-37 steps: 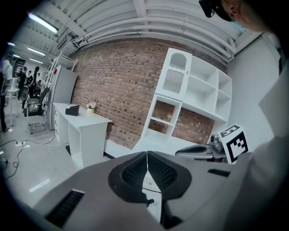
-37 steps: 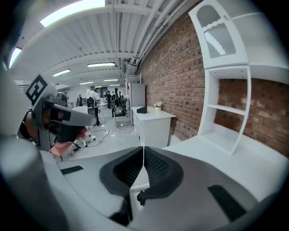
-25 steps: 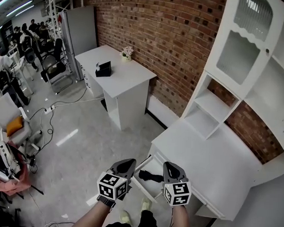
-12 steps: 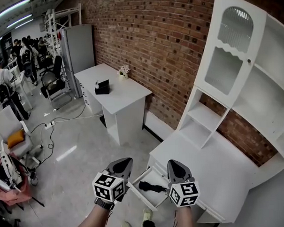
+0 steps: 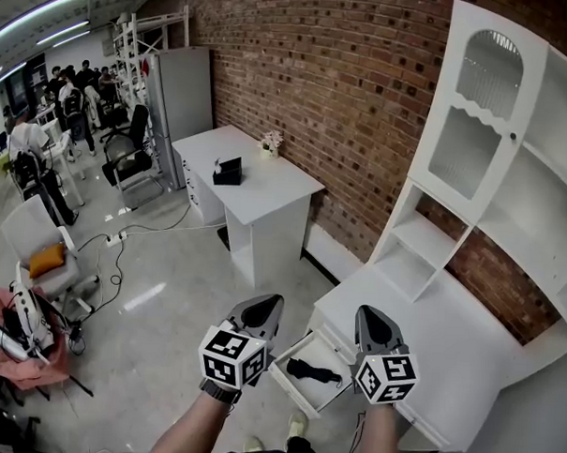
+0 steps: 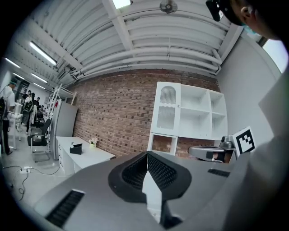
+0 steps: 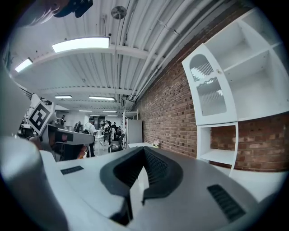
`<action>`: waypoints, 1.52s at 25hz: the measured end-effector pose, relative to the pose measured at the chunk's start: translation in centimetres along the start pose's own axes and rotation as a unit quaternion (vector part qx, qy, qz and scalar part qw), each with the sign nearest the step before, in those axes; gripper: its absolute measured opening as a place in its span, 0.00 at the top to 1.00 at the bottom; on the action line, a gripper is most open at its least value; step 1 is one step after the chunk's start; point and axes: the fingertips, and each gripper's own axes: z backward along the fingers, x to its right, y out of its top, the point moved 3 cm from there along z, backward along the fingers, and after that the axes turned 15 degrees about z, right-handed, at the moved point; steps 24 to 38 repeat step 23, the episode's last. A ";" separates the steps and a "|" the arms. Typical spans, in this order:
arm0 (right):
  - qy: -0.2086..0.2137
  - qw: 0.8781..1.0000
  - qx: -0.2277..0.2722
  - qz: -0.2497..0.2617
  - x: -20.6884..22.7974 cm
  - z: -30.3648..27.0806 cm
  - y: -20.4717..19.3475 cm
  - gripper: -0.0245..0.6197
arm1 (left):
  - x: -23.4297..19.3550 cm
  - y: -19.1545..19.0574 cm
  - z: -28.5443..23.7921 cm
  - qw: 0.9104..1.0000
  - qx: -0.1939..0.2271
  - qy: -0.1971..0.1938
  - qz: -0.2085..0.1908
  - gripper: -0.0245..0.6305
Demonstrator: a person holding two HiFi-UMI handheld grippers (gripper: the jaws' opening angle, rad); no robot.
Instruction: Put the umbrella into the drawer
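The black folded umbrella [image 5: 313, 370] lies inside the open white drawer [image 5: 288, 385], which is pulled out from the white desk [image 5: 428, 354]. Both grippers hang in the air above it and touch nothing. My left gripper [image 5: 272, 303] is over the floor just left of the drawer, and its jaws meet with nothing between them [image 6: 147, 155]. My right gripper [image 5: 367, 314] is over the drawer's right end and the desk edge, also shut and empty [image 7: 143, 151]. Each gripper shows at the edge of the other's view: the right gripper [image 6: 212, 152] and the left gripper [image 7: 67, 137].
A tall white hutch [image 5: 474, 154] with open shelves stands on the desk against the brick wall. A second white table [image 5: 257, 182] carries a black box and a small flower pot. Chairs, cables and people fill the room's left side.
Both grippers have risen, staying shut and side by side. The umbrella stays in the open drawer. The head view has lifted and shows more of the room.
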 end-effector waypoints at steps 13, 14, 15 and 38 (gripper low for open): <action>0.003 1.000 0.020 0.009 -0.4 0.6 1.9 0.95 | 0.5 1.3 0.8 1.000 0.018 0.003 -0.013 0.95; 0.003 1.000 0.020 0.010 -0.4 0.6 1.9 0.95 | 0.5 1.4 0.9 1.000 0.019 0.003 -0.013 0.95; 0.003 1.000 0.020 0.012 -0.4 0.6 2.0 0.95 | 0.5 1.4 0.9 1.000 0.020 0.003 -0.013 0.95; 0.006 0.999 0.024 0.022 -0.4 0.7 2.2 0.95 | 0.9 1.9 1.3 0.999 0.030 0.004 -0.023 0.95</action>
